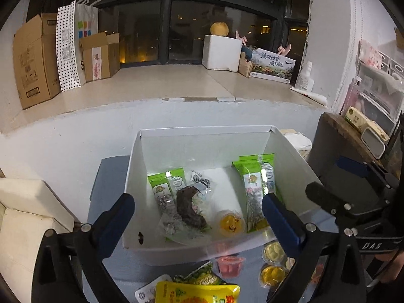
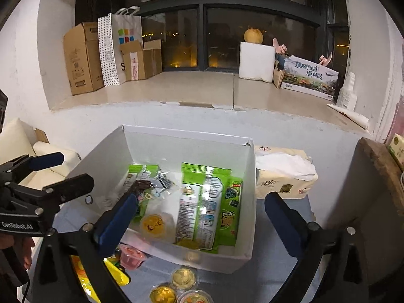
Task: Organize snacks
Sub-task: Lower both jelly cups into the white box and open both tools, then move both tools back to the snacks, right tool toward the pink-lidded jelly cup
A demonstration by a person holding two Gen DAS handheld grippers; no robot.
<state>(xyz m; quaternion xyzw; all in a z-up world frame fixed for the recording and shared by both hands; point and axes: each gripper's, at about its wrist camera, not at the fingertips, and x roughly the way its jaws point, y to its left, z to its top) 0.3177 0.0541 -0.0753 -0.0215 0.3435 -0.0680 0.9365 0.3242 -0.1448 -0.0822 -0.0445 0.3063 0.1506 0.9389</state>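
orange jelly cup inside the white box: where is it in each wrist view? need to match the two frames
Left wrist: orange jelly cup at the box's near edge, lower centre-right, between the clear-wrapped dark snack and the right green packets.
Right wrist: same cup lower centre-left, beside that gripper's left finger.
Shared landmark: the white box; also the pink jelly cup outside its front wall.

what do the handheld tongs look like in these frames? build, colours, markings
Both tongs share one build: black angular frames with silver bolts at the joints, and two long fingers faced with dark blue pads. The left tongs show one such pad; the right tongs match. From the right wrist view the left unit reads "GenRobot.AI"; from the left wrist view the right unit reads "DAS". A thin dark cable hangs near each handle.
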